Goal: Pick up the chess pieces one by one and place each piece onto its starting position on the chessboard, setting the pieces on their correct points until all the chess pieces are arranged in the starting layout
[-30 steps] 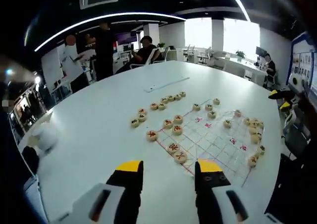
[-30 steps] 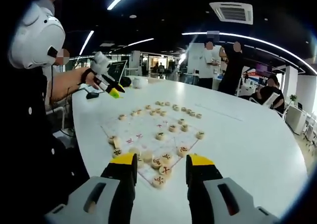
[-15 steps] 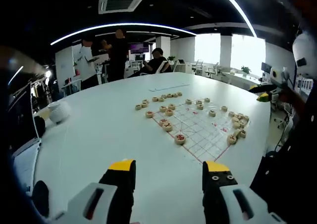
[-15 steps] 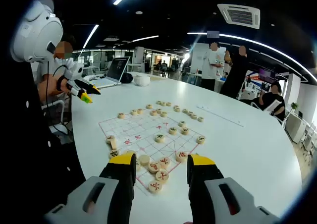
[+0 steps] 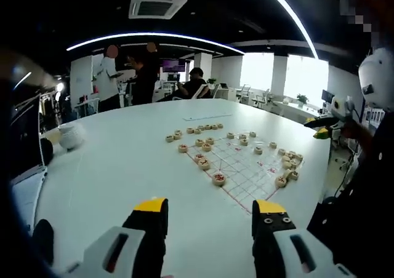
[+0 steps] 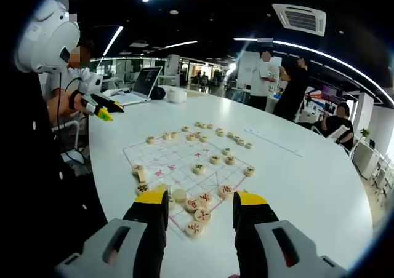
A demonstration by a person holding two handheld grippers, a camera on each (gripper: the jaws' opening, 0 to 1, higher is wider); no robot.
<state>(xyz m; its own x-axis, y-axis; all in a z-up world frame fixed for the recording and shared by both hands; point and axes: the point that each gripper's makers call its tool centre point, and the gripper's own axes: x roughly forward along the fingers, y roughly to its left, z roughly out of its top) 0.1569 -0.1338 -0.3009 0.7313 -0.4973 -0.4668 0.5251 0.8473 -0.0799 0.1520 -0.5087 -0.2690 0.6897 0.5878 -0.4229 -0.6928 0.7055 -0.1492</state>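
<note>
Large white desk (image 5: 123, 161) carries everything. On it a thin gridded chessboard (image 6: 178, 167) with red markings; round wooden chess pieces (image 6: 200, 215) lie scattered over and around it, none in ordered rows, so by my reading the layout is barely begun.

Left gripper (image 5: 209, 207): jaws wide apart, nothing between them, held above bare desk, well short of the board. Right gripper (image 6: 200, 198): jaws likewise spread and empty, hovering just over the near board corner, with a cluster of pieces showing between the jaw tips.

Step in hand, as judged: pick one piece. Advice: single out a piece at the edge of the near cluster, come straight down, close across its rim; neighbours lie close and could be knocked or dragged.

Surroundings: row of pieces (image 5: 206, 128) beyond the board's far edge; laptop (image 6: 140, 88) at the desk's far end; people standing beyond. Nothing blocks the approach.
</note>
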